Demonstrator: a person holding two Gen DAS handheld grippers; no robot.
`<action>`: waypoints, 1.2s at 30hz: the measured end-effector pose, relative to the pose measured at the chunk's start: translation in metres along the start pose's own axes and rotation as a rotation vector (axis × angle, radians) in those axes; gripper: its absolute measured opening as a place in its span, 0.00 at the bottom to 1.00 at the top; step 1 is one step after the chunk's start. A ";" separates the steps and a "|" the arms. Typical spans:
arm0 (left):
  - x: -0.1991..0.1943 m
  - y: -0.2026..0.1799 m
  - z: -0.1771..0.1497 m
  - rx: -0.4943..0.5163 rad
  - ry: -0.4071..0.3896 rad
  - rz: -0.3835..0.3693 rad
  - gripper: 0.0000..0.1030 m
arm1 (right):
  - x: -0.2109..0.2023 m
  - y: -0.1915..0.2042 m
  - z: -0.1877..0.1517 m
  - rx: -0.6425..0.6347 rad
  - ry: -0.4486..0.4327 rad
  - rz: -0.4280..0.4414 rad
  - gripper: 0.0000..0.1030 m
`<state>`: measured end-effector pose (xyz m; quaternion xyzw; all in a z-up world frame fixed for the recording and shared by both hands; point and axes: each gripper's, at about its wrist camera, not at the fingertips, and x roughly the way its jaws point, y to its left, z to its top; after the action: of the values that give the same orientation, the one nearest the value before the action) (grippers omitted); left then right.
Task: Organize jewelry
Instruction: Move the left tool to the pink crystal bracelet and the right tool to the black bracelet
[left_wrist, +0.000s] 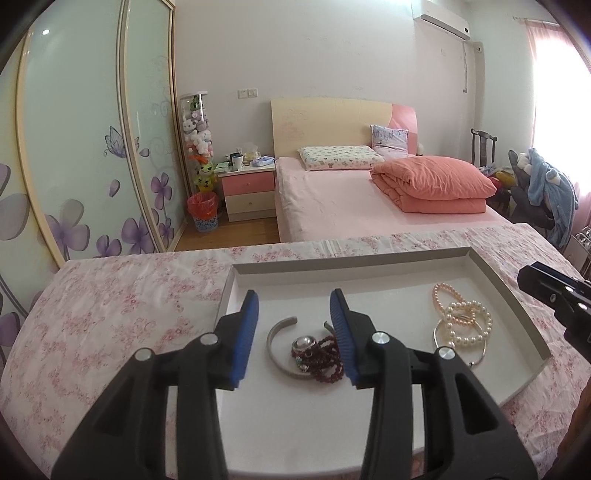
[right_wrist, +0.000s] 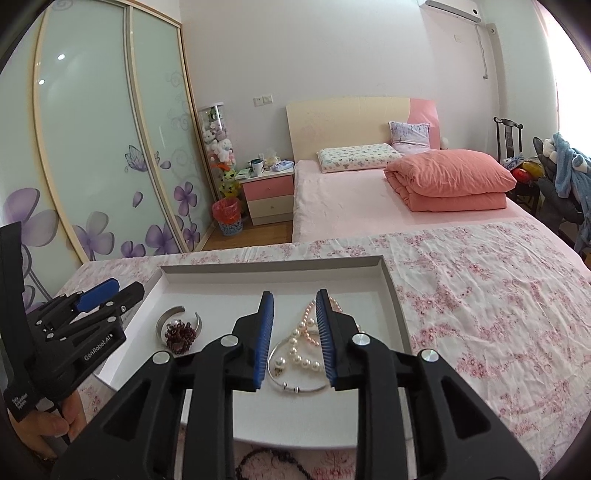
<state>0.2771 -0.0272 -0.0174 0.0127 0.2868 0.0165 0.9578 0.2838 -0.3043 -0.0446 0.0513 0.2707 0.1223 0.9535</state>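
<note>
A shallow white tray (left_wrist: 517, 295) lies on a floral tablecloth. In its left part lie a silver cuff bangle (left_wrist: 275, 334), a silver ring (left_wrist: 303, 345) and a dark red bead bracelet (left_wrist: 325, 363). In its right part lie a pink pearl bracelet (left_wrist: 441, 295), a white pearl bracelet (left_wrist: 467, 325) and a thin silver bangle (left_wrist: 480, 356). My left gripper (left_wrist: 293, 301) is open above the cuff and red beads. My right gripper (right_wrist: 294, 301) is open above the pearl bracelets (right_wrist: 301, 338) and thin bangle (right_wrist: 295, 386). The left gripper also shows in the right wrist view (right_wrist: 107, 291).
The floral cloth (right_wrist: 480, 295) covers the table around the tray (right_wrist: 391, 280). A dark bead strand (right_wrist: 266, 459) lies on the cloth at the near edge. Behind are a pink bed (left_wrist: 351, 206), a nightstand (left_wrist: 247, 192) and wardrobe doors (left_wrist: 92, 147).
</note>
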 end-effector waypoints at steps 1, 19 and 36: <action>-0.004 0.002 -0.002 -0.002 0.002 -0.003 0.41 | -0.003 0.000 -0.002 -0.003 0.002 0.000 0.25; -0.052 -0.015 -0.074 0.087 0.185 -0.219 0.42 | -0.044 -0.009 -0.053 -0.013 0.093 -0.007 0.25; -0.034 -0.036 -0.104 0.170 0.307 -0.183 0.42 | -0.080 -0.023 -0.103 0.024 0.173 -0.010 0.27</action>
<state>0.1926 -0.0626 -0.0865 0.0648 0.4300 -0.0932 0.8957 0.1682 -0.3443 -0.0950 0.0505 0.3540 0.1181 0.9264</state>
